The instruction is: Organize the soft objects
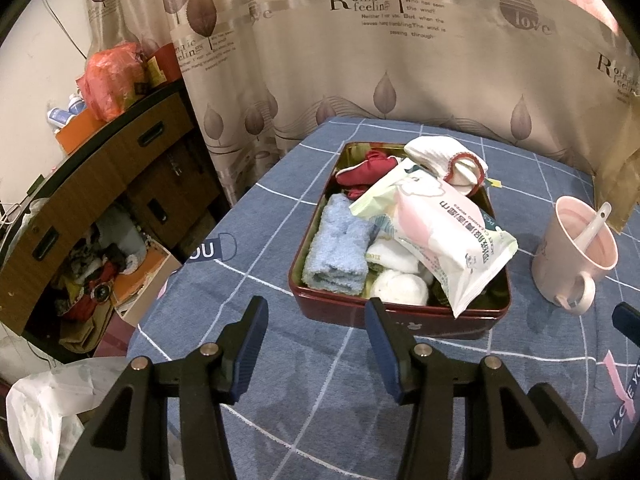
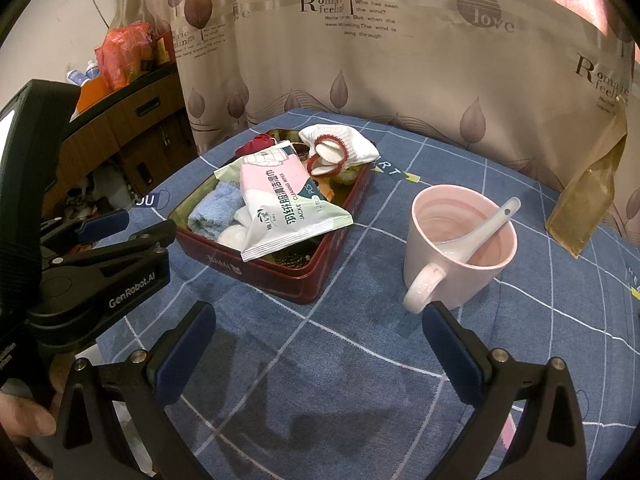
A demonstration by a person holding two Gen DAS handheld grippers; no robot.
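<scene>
A dark red tin box (image 1: 400, 320) (image 2: 280, 280) stands on the blue checked tablecloth. It holds a folded light blue towel (image 1: 338, 254) (image 2: 212, 210), a pink and white wipes pack (image 1: 440, 236) (image 2: 286, 212) lying on top, red cloth (image 1: 366, 172), white round pads (image 1: 400, 290) and a white cloth with red trim (image 1: 448, 160) (image 2: 340, 146) at the far end. My left gripper (image 1: 316, 336) is open and empty just in front of the box. My right gripper (image 2: 320, 348) is open and empty, in front of box and mug.
A pink mug (image 1: 574, 256) (image 2: 460, 244) with a white spoon (image 2: 486, 220) stands right of the box. A curtain (image 1: 360, 60) hangs behind the table. A wooden cabinet (image 1: 100, 184) with clutter is at the left. A white bag (image 1: 40, 412) lies at the lower left.
</scene>
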